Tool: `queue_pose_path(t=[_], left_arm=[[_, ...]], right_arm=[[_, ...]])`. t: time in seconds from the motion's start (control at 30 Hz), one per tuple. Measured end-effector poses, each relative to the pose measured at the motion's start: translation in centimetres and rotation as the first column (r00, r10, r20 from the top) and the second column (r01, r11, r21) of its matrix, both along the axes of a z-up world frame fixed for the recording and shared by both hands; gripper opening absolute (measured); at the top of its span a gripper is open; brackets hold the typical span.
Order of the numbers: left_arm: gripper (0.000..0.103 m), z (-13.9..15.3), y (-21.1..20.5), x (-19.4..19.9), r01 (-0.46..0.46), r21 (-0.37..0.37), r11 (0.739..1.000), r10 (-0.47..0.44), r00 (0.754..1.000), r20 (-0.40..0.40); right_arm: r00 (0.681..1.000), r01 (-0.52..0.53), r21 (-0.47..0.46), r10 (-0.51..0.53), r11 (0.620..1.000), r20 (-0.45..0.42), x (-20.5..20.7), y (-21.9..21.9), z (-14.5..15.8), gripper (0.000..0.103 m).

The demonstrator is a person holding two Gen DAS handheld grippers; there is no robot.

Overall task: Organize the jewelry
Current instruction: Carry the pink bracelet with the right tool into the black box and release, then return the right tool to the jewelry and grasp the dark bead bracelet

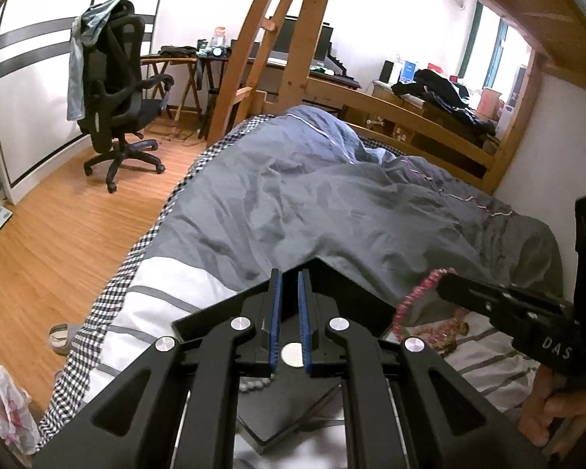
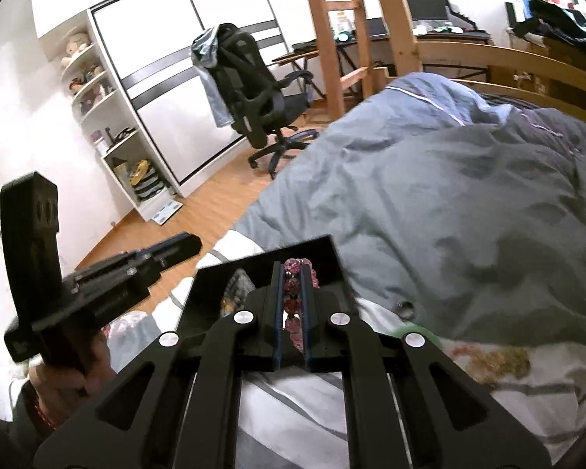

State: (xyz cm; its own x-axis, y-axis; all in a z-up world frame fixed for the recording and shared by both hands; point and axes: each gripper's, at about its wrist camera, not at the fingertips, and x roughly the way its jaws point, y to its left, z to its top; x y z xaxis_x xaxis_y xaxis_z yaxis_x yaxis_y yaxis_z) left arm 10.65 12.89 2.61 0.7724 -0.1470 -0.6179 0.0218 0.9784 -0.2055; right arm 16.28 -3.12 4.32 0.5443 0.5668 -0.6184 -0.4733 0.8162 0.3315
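Observation:
My right gripper is shut on a pink beaded bracelet, which runs between its pads and loops out past the tips. It hangs over the far part of a black tray on the bed. In the left wrist view the same bracelet dangles from the right gripper above the bedding. My left gripper is shut with only a thin slit between its blue pads and nothing in it; it hovers over the tray's far corner. Pale beads show in the tray under it. The left gripper is left of the tray.
Amber beads and a green bangle lie on the striped sheet right of the tray. A rumpled grey duvet covers the bed beyond. An office chair stands on the wooden floor at left, with a wooden ladder at the bed's end.

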Motion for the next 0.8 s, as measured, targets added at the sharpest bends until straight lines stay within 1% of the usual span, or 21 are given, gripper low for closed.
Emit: queue_pose_path(t=[0.23,0.37,0.5,0.53,0.57,0.6,0.63,0.67,0.7,0.73,0.8], left_arm=[[0.008,-0.4,1.6,-0.1,-0.025,-0.012,1.0,0.025,1.0,-0.013],[0.008,-0.7,1.9,-0.1,-0.029,-0.019,0.999,0.029,0.999,-0.023],[0.009,-0.7,1.7,-0.2,-0.029,-0.014,0.999,0.029,0.999,-0.023],[0.015,-0.7,1.7,-0.2,-0.028,-0.012,1.0,0.027,0.999,-0.026],[0.024,-0.7,1.6,-0.3,-0.027,-0.013,1.0,0.027,0.999,-0.027],[0.046,-0.6,1.5,-0.4,-0.028,-0.013,1.0,0.028,0.999,-0.025],[0.071,-0.5,1.4,-0.6,-0.034,-0.013,0.999,0.034,0.999,-0.011],[0.078,-0.3,1.3,-0.9,-0.036,-0.012,0.999,0.037,0.999,0.005],[0.085,-0.1,1.1,-1.1,-0.035,-0.008,0.999,0.035,0.999,0.02],[0.089,0.1,0.6,-1.2,-0.028,-0.001,1.0,0.028,0.999,0.028],[0.093,0.4,-0.7,-1.5,0.008,0.005,1.0,-0.008,0.999,0.039]], right_arm=[[0.997,-0.058,-0.008,0.057,0.998,-0.049,1.8,4.3,-0.5,0.008],[0.994,-0.067,-0.02,0.065,0.998,-0.09,2.3,5.4,-2.0,0.009],[0.99,-0.057,-0.029,0.053,0.998,-0.13,2.5,5.3,-3.3,0.011],[0.99,-0.049,-0.029,0.045,0.998,-0.131,2.5,5.0,-3.4,0.02],[0.991,-0.039,-0.028,0.035,0.999,-0.129,2.5,4.7,-3.3,0.046],[0.993,-0.021,-0.023,0.018,1.0,-0.121,2.4,4.0,-3.2,0.064],[0.994,0.0,-0.013,-0.001,1.0,-0.105,2.3,3.4,-3.0,0.092],[0.997,0.049,0.007,-0.049,0.999,-0.06,1.9,2.0,-2.5,0.096],[0.997,0.077,0.019,-0.077,0.997,-0.02,1.5,0.9,-1.9,0.097],[0.995,0.102,0.008,-0.102,0.995,0.008,1.3,-0.1,-1.6,0.097],[0.985,0.165,-0.058,-0.163,0.985,0.05,1.0,-2.3,-1.1,0.097]])
